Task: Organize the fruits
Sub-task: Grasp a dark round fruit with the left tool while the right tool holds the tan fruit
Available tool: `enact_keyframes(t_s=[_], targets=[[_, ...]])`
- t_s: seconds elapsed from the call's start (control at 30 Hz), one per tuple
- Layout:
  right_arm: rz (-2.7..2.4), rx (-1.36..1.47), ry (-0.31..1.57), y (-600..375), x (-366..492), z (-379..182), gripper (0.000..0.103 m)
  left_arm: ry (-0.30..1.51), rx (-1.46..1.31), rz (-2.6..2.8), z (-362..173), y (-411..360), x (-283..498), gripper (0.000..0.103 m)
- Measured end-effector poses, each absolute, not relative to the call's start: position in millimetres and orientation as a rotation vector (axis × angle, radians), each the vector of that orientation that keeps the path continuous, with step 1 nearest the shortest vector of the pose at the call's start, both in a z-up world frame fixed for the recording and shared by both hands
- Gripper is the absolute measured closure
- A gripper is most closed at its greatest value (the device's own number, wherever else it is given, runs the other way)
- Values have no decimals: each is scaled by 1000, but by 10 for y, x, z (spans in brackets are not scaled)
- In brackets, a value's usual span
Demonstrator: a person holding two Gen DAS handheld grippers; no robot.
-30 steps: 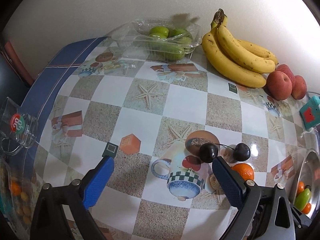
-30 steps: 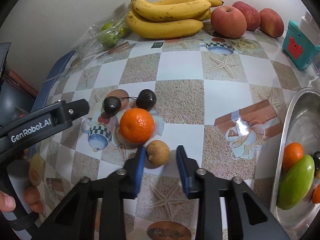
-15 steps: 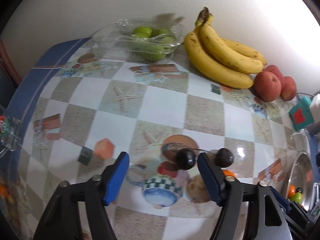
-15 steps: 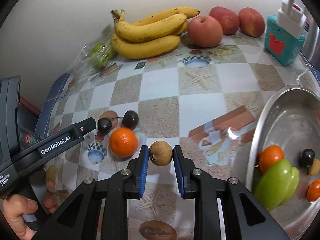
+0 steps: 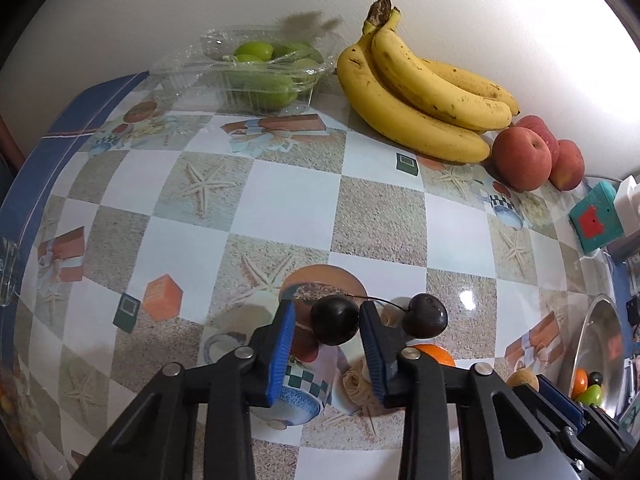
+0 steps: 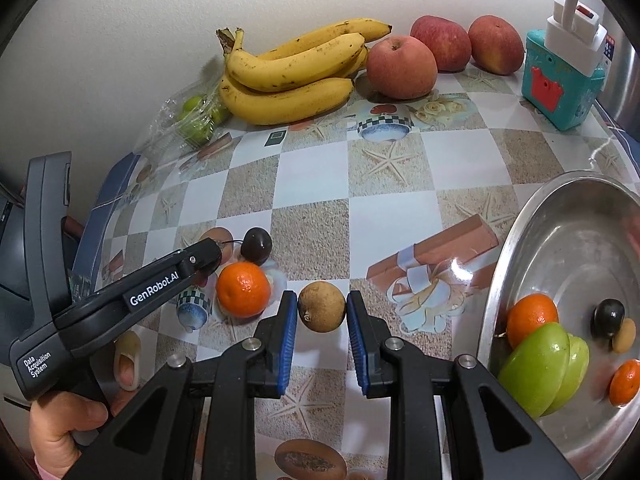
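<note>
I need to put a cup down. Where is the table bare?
Bare: the middle squares between the bananas and the cherries. Crowded: the back wall and the steel bowl.

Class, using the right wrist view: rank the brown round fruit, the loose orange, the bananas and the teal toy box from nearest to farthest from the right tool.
1. Brown round fruit: between the fingers of the right tool.
2. Loose orange: just left of the tool.
3. Bananas and teal toy box: both far back, bananas at left, box at right; too close to call.
</note>
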State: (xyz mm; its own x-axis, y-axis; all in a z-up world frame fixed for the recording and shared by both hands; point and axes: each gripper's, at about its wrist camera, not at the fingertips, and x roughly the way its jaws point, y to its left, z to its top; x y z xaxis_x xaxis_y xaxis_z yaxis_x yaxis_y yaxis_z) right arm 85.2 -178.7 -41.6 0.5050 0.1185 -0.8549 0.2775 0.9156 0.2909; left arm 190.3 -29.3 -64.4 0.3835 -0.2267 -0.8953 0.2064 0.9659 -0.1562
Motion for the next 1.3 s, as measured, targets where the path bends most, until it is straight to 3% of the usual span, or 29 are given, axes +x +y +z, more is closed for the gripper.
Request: enact_keyframes(t_s=[0.27,1.3], targets=[[-95,418,1041,-1775,849,-396,77,1137,-17,-294,-633,-316,1895,78],[-156,400,1012,-1894,473,36,77,1119,-58,-195,13,2,1649,78]])
